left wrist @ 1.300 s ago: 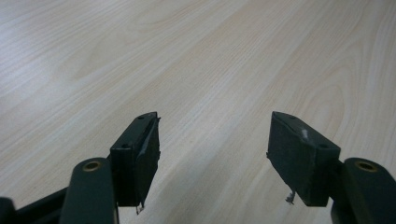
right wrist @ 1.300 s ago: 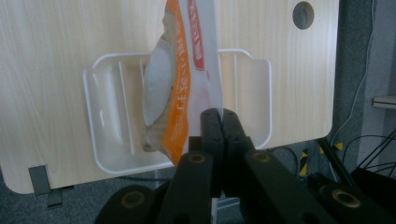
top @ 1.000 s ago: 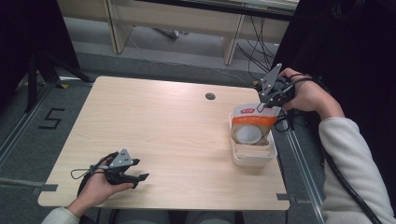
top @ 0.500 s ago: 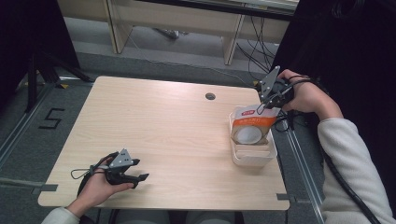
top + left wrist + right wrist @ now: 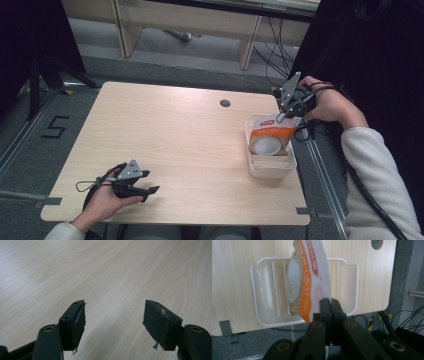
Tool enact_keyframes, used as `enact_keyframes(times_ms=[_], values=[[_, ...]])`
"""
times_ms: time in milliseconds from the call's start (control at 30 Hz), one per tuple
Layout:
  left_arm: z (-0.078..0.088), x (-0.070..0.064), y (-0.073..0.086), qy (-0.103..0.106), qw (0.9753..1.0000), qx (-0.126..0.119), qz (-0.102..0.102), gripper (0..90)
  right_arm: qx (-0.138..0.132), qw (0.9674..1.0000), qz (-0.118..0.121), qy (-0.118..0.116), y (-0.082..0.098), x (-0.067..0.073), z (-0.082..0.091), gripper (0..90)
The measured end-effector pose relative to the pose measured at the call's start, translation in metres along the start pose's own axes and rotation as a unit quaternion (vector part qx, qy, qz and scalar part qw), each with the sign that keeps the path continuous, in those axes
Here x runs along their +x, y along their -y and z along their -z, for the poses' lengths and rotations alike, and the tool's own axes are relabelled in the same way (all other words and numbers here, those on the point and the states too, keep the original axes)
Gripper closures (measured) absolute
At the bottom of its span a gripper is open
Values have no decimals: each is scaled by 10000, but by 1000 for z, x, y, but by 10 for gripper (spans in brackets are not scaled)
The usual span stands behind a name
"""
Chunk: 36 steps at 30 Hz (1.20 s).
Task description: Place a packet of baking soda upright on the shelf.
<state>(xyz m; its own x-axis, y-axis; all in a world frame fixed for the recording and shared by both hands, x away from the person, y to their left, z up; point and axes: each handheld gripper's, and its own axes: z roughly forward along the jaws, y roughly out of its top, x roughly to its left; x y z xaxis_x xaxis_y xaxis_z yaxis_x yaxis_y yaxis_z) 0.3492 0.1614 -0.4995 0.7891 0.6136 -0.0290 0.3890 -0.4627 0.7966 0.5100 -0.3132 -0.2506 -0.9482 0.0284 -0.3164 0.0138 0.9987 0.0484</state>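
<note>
Right gripper pinched the packet by its edge, jaws pressed together; packet hung ahead of them, slightly lower into the white tray than before, near release. Left gripper idle, jaws spread.

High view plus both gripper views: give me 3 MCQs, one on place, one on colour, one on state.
1. Where does the white tray sit on the table?
A. near the right edge
B. at the centre
C. by the left edge

2. What colour is the band on the white packet?
A. blue
B. orange
C. green

3. How do the jaws of the right gripper stand?
A. wide open over the tray
B. open around the tray's rim
C. shut on the packet's edge

Key:
1 A, the high view shows the tray by the right edge.
2 B, both views show orange print.
3 C, the right gripper view shows the jaws pressed together on the packet's edge.
</note>
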Motion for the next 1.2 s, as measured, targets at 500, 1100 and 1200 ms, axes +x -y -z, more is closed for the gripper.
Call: enact_keyframes(times_ms=[500,1100,1200], values=[[-1,-1,0,9,10000,6,14,333,99,9994,-319,-48,2,1,4,844],[0,0,0,13,10000,-1,24,334,-870,9893,-1166,-88,-20,17,-1,653],[0,0,0,7,10000,-6,13,334,-1153,9846,-1314,-59,-27,25,1,637]])
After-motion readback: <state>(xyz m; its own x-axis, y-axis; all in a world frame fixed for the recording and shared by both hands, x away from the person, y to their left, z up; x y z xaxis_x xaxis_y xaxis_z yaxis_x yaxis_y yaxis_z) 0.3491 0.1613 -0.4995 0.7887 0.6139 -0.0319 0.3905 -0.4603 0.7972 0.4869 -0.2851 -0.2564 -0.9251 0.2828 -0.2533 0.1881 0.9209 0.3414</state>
